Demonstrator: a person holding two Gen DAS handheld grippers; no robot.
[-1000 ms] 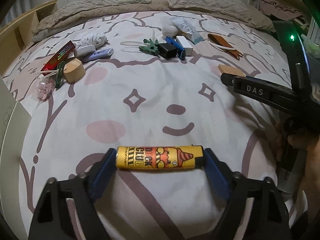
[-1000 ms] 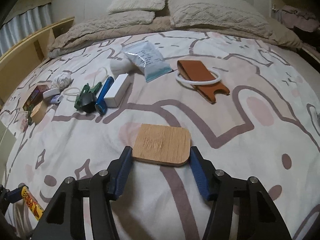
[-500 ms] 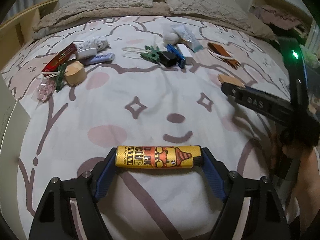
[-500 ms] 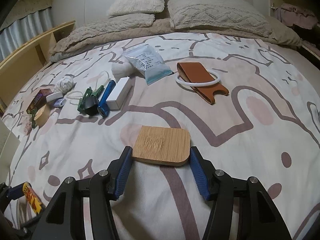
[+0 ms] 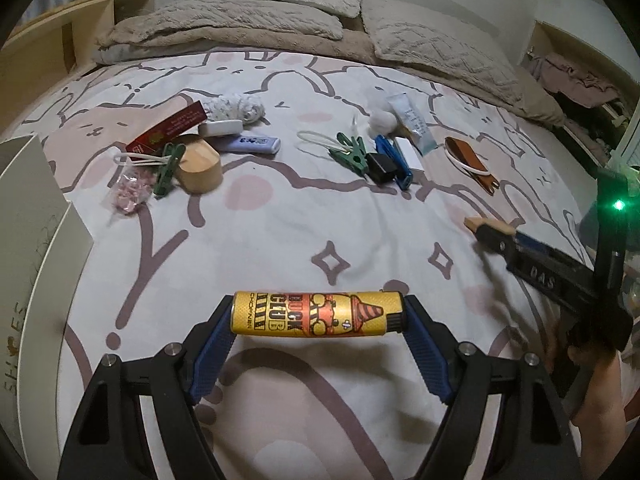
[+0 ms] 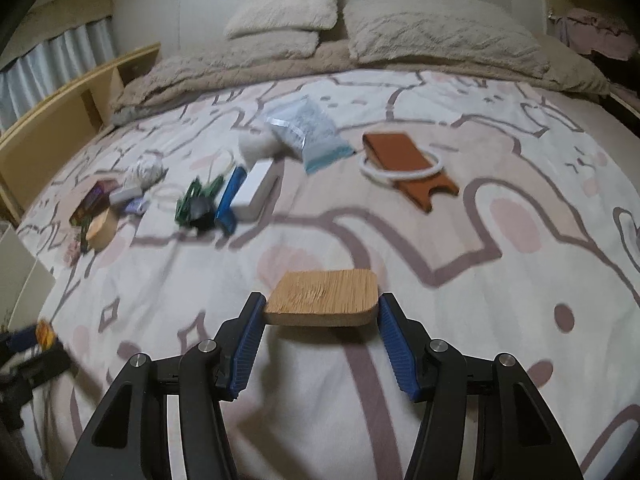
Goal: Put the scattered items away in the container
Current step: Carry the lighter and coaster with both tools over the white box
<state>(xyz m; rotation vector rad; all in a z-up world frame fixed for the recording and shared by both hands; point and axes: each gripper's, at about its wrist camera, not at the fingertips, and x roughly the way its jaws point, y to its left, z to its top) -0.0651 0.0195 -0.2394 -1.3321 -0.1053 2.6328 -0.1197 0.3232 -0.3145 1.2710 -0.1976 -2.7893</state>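
Note:
My left gripper (image 5: 318, 320) is shut on a yellow lighter (image 5: 316, 314), held crosswise by its two ends and lifted off the patterned bedspread. My right gripper (image 6: 321, 312) is shut on a flat wooden coaster (image 6: 323, 298), also raised above the bed; its arm and the coaster edge (image 5: 474, 223) show at the right of the left wrist view. A white shoebox (image 5: 36, 216) stands at the left edge. Scattered items lie further up the bed: a round wooden box (image 5: 199, 166), green pegs (image 5: 352, 155), a blue-and-white cluster (image 5: 394, 159) and a brown leather case (image 6: 404, 160).
A red packet (image 5: 168, 131), a white case (image 5: 221, 127), a lilac item (image 5: 256, 144) and a pink bag (image 5: 130, 192) lie left of centre. A plastic pouch (image 6: 306, 132) lies mid-bed. Pillows (image 6: 440, 36) line the headboard; a wooden shelf (image 6: 60, 100) runs along the left.
My left gripper has risen with the lighter and swung toward the left, bringing the white shoebox into view. The right gripper has lifted the coaster slightly higher off the bed.

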